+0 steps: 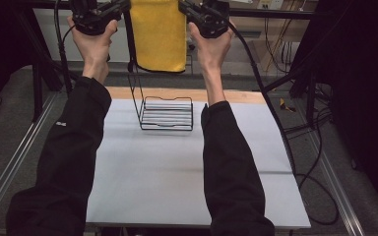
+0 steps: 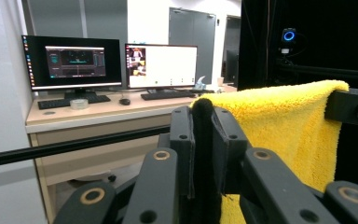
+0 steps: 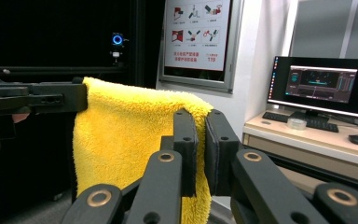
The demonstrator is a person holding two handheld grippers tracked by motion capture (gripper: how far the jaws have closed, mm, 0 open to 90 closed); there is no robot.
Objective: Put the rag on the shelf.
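Yellow towel [image 1: 158,34] hangs in the air, held up by its two top corners well above the tabletop [image 1: 177,167]. Left tongs [image 1: 124,7] are pinched tight on the left top corner; in the left gripper view the jaws are nearly together with yellow pile [image 2: 279,121] squeezed between them. Right tongs [image 1: 183,7] clamp the right top corner the same way, jaws narrow with cloth [image 3: 121,135] bunched in the gap. The top edge is stretched roughly level between the two, and the rest drapes straight down, its bottom hem above and behind the black wire rack [image 1: 167,114].

The rack sits at the far middle of the tabletop, with a tall upright wire frame [image 1: 136,83] on its left side rising toward the towel.

The step looks like carrying the towel spread out, probably to drape it over the rack's upright frame or lay it flat.

To do it well:
- keep both grips firm, since fluffy cloth slips easily
- move both hands together at the same height so the top edge stays taut and level
- don't pull the hands apart too hard, or a corner may pop out
- keep the hem clear of the wire frame until it is lined up
- lower slowly and let go only once the cloth is supported.
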